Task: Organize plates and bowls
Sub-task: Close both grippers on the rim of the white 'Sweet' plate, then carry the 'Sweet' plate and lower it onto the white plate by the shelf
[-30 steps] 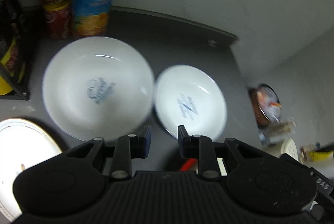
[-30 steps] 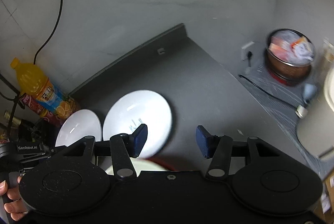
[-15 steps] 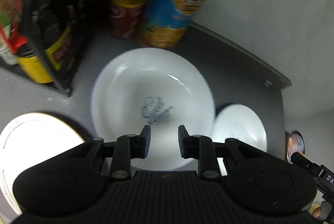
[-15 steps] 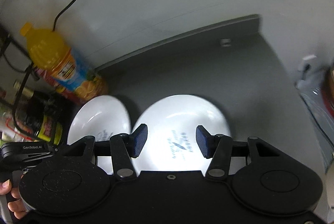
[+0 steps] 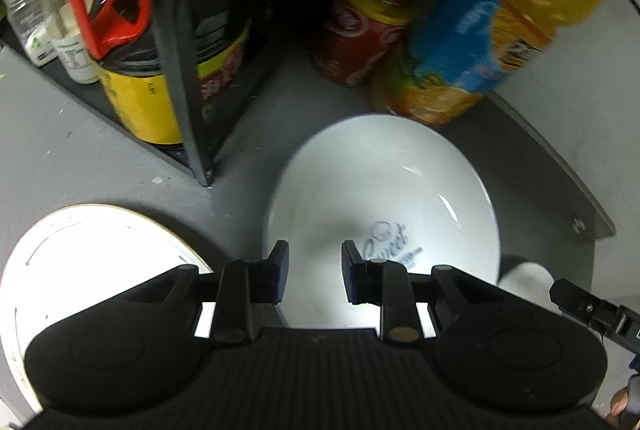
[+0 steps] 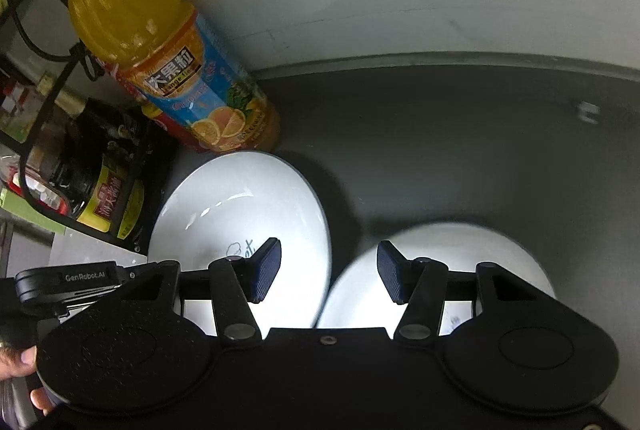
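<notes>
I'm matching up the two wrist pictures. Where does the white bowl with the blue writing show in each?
Left wrist: bowl with blue writing sits centre, just beyond the fingertips.
Right wrist: same bowl lies left of centre, above the left finger.
Shared landmark: the orange juice bottle stands right behind it.

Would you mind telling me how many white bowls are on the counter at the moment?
2. The larger bowl sits beside the orange juice bottle; the second bowl lies just right of it, partly behind the right gripper. Others may be hidden beneath the grippers.
</notes>
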Available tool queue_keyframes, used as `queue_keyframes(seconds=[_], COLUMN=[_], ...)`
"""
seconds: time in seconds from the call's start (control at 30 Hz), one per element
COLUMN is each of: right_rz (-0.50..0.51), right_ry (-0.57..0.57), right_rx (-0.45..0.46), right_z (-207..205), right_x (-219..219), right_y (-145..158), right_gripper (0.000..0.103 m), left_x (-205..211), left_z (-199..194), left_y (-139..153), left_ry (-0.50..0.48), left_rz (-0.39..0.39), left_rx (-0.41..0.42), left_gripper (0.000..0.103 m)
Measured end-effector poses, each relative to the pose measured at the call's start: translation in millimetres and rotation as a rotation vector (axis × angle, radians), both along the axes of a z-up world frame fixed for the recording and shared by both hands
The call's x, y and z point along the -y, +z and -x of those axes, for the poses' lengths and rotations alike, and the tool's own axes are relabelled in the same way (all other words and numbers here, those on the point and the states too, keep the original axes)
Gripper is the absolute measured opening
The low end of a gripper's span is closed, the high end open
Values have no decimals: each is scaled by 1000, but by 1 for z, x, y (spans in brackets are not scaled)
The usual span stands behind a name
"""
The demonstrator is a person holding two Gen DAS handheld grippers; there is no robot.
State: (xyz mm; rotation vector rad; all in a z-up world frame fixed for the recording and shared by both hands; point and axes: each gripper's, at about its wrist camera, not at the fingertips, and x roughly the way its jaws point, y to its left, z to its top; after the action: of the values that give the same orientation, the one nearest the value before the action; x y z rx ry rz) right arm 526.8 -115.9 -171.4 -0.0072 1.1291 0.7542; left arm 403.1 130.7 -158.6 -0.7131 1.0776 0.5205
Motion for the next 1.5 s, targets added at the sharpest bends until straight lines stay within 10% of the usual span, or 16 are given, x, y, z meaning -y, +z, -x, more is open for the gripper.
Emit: queue_keyframes(seconds=[0.5, 0.87, 1.5], right_rz=[83, 92, -57], right_ry=[47, 34, -52], right_rx=[-30, -132, -15], right_z=[-16, -20, 39], right_x=[-30, -41, 0], right_y=[-34, -63, 2], right_gripper=[51, 19, 9], left_x=[-15, -20, -26], left_z=[0, -13, 24], left_y=[1, -32, -10], left_ry=[69, 41, -12], left_rz=[-36, 4, 66], left_rx=[16, -37, 59], left_gripper=[25, 20, 12])
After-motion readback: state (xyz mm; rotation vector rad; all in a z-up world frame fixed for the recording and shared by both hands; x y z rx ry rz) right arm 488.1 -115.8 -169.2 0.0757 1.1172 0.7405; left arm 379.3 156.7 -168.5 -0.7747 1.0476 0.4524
